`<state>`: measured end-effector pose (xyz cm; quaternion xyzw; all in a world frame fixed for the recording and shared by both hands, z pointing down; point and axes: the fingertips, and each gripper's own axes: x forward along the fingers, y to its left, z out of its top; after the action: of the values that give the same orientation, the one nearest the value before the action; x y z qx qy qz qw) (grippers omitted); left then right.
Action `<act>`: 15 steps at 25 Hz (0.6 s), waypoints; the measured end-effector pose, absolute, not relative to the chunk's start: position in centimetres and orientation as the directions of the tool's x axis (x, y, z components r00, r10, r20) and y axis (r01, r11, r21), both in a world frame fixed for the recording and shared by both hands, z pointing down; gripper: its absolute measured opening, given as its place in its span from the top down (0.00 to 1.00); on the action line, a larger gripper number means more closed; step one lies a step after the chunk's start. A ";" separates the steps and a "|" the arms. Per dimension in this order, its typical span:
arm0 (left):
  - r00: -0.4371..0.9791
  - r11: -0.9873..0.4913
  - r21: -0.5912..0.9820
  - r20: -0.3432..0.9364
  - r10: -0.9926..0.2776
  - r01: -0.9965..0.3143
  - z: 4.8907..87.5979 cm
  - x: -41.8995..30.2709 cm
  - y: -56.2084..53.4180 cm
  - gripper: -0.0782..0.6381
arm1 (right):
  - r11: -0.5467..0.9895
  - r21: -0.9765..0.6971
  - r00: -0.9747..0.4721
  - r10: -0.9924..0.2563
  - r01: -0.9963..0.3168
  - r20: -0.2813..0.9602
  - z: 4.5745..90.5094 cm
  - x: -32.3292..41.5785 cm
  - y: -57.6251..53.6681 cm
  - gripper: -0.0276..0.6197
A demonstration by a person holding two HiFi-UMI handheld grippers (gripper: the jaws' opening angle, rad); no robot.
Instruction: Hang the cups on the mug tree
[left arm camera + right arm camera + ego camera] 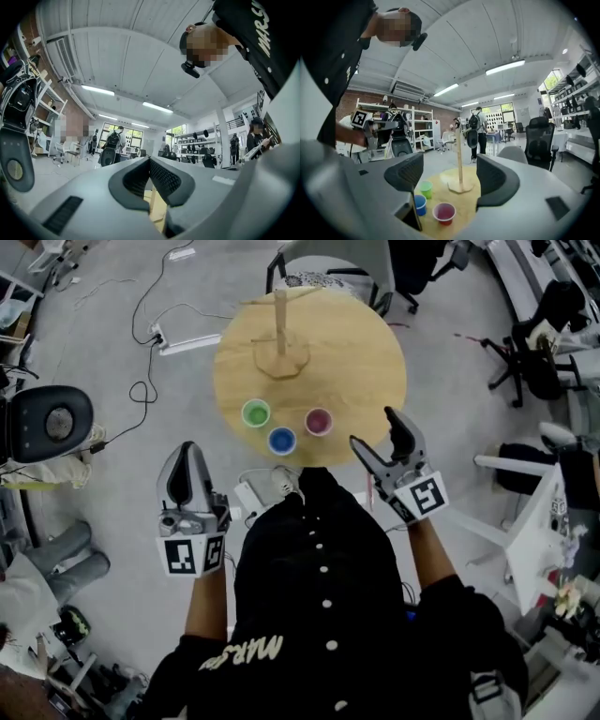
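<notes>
Right now the three cups are standing upright in a loose cluster by the near edge of the round table (pixel 375 352). The green cup (pixel 255 413) is at the left, the blue cup (pixel 281 440) is nearest the rim, and the pink cup (pixel 319 421) is at the right, none of them touching. The mug tree (pixel 280 329) is standing farther back, well apart from them.

The right gripper (pixel 375 430) is hovering just off the near right rim, pointing toward the cups, with its jaws spread wide and nothing between them. The left gripper (pixel 186 451) is hanging off the table at the near left, its jaws pressed together on nothing.

The cups are looking small, light and plastic. They are probably stiff enough for a pinch, but apt to tip or skid on the smooth wood if nudged. No handles are showing, so I am judging the rim wall the best hold, one jaw inside and one outside.

The pink cup is offering the most open room from the right. The blue cup is sitting close to the edge and risking a fall. Nothing is crowding the stretch between the cups and the post.
</notes>
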<state>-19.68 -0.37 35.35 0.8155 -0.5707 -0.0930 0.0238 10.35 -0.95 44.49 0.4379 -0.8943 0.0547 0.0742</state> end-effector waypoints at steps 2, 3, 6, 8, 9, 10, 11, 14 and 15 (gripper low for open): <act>0.340 -0.352 0.147 -0.096 -0.935 -0.925 36.3 -19.1 -1.3 0.89 | 0.633 -0.042 -0.617 -0.736 -0.773 0.279 48.9 9.7 -0.9 0.43; 0.342 -0.351 0.149 -0.081 -0.936 -0.925 36.8 -18.9 -1.8 0.89 | 0.645 -0.047 -0.623 -0.712 -0.762 0.324 50.9 9.3 -0.8 0.43; 0.342 -0.346 0.157 -0.051 -0.938 -0.925 38.1 -18.0 -3.1 0.89 | 0.689 -0.057 -0.642 -0.637 -0.722 0.426 56.3 8.3 -0.8 0.42; 0.352 -0.352 0.157 -0.028 -0.936 -0.923 39.1 -17.3 -3.8 0.89 | 0.726 -0.040 -0.649 -0.586 -0.686 0.486 59.7 7.7 -0.8 0.41; 0.359 -0.357 0.156 -0.014 -0.933 -0.921 39.6 -16.9 -4.1 0.89 | 0.747 -0.024 -0.651 -0.562 -0.664 0.511 61.4 7.4 -0.7 0.40; 0.365 -0.361 0.155 -0.001 -0.931 -0.920 40.2 -16.6 -4.4 0.89 | 0.767 -0.009 -0.651 -0.540 -0.642 0.533 63.3 7.1 -0.7 0.38; 0.369 -0.363 0.153 0.013 -0.929 -0.919 40.8 -16.4 -4.6 0.89 | 0.783 0.005 -0.649 -0.519 -0.622 0.557 65.0 6.9 -0.8 0.37; 0.369 -0.359 0.147 0.050 -0.928 -0.922 42.3 -15.9 -4.9 0.89 | 0.808 0.031 -0.627 -0.479 -0.588 0.615 68.6 6.5 -1.5 0.34; 0.368 -0.356 0.146 0.060 -0.928 -0.923 42.6 -15.7 -4.9 0.89 | 0.811 0.037 -0.619 -0.474 -0.584 0.627 69.3 6.4 -1.8 0.34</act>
<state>-15.72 -4.85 42.60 0.8233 -0.5621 -0.0166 0.0774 6.44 -1.78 69.30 0.2952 -0.8955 0.0854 0.3218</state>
